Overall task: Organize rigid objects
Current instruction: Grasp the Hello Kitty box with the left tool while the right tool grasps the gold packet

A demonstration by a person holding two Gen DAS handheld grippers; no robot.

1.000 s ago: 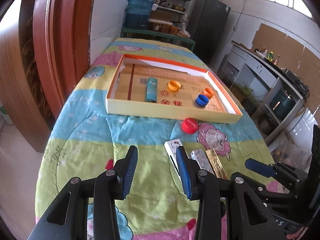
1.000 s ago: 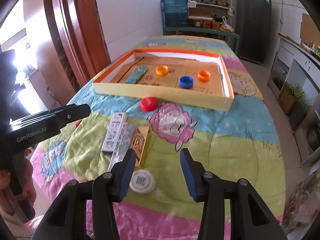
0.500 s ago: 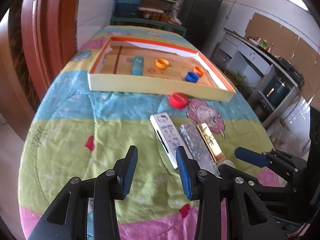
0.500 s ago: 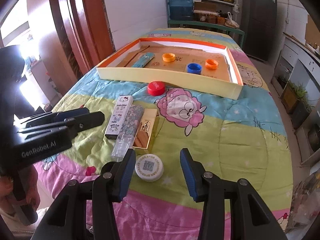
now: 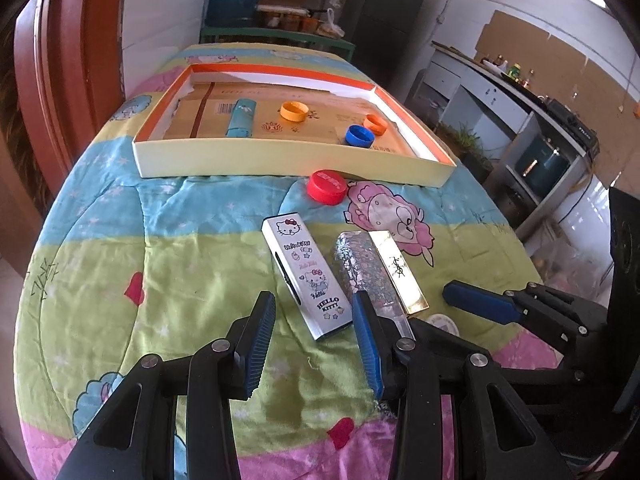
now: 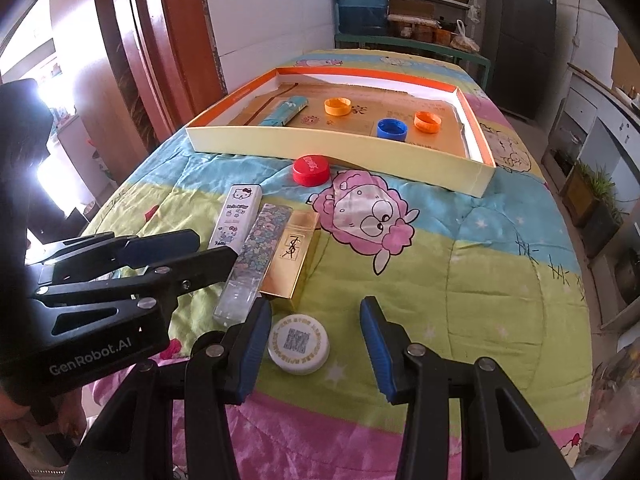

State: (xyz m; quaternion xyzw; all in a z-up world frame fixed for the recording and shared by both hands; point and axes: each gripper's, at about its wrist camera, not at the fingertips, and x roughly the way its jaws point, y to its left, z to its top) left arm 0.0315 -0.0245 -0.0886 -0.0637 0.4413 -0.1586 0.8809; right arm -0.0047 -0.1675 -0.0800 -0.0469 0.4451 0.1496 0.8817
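Note:
Three long boxes lie side by side on the quilt: a white Hello Kitty box (image 5: 306, 272) (image 6: 236, 216), a glitter box (image 5: 362, 268) (image 6: 256, 256) and a gold box (image 5: 396, 270) (image 6: 294, 254). My left gripper (image 5: 314, 344) (image 6: 160, 248) hovers open just above the near end of the Hello Kitty box. My right gripper (image 6: 316, 348) (image 5: 480, 304) is open, and a white cap (image 6: 298, 344) lies on the cloth between its jaws, close to the left finger and untouched. A red cap (image 5: 326, 187) (image 6: 311, 170) sits in front of the cream and orange tray (image 5: 280, 160) (image 6: 320, 140).
Inside the tray lie a teal box (image 5: 240, 118), a yellow cap (image 5: 294, 111), a blue cap (image 5: 360, 135) and an orange cap (image 5: 376, 124). A wooden door frame (image 6: 160, 60) stands left of the table, and shelves with a water jug (image 6: 362, 4) stand beyond it.
My left gripper has sunk and moved forward over the near ends of the long boxes. The right gripper has barely shifted, with the white cap still between its jaws.

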